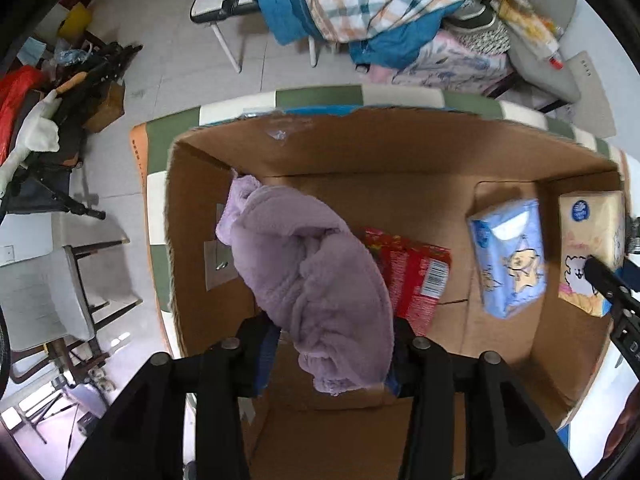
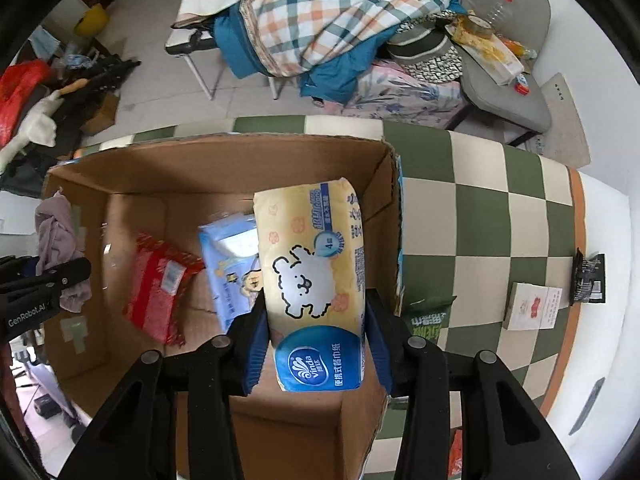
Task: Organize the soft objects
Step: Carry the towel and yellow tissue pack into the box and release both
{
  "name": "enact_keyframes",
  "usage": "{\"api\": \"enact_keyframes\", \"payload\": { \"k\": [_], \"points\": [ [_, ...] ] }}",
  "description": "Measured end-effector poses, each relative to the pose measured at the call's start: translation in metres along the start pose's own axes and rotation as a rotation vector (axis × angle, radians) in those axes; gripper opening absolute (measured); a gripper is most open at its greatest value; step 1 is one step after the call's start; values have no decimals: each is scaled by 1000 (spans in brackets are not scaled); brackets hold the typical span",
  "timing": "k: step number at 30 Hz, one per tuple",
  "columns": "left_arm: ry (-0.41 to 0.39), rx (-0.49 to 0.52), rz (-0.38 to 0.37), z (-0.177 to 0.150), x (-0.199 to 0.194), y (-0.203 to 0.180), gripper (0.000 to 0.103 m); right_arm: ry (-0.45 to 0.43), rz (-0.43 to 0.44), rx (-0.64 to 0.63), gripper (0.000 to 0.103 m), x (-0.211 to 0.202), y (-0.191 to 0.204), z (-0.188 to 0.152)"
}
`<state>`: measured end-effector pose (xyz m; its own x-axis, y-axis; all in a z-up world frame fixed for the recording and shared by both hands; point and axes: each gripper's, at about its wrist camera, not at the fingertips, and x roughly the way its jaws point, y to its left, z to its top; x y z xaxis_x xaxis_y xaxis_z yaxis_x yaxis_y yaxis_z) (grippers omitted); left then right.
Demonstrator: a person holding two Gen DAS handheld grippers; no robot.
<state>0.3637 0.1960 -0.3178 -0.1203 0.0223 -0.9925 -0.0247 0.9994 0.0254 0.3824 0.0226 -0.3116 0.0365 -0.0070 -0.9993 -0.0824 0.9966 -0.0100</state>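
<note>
Checkered tabletop (image 2: 480,208) bears cardboard box (image 2: 224,160).

Pale tiled floor (image 2: 152,92), daylight, no harsh shadows. Green-and-cream checkered tabletop (image 2: 480,208) with an orange rim. Behind it, a metal-legged cot (image 1: 224,20) piled with plaid bedding (image 2: 320,16) and blue fabric. Grey cushioned chair (image 2: 504,92) at upper right, cluttered on the seat. Another grey chair (image 1: 48,300) at left. Dark gear and a red bag (image 1: 16,96) heaped on the floor at far left.

A yellow tissue pack (image 2: 316,280) bears "vinda" on a blue badge and "4"; the left gripper (image 2: 44,280) reads "GenRobot.AI".
</note>
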Motion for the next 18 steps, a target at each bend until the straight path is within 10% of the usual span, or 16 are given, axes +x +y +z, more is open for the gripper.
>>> {"api": "enact_keyframes", "payload": {
  "k": [7,11,18],
  "points": [
    [-20,-25,-37,2,-6,3,51,-22,30,17,79,-7,3,1],
    [-59,-50,-79,-5,-18,8,86,-25,42,11,90,-16,8,-4],
    [-119,-103,-89,-26,-35,17,96,-32,53,3,103,-26,16,-25]
  ]
}}
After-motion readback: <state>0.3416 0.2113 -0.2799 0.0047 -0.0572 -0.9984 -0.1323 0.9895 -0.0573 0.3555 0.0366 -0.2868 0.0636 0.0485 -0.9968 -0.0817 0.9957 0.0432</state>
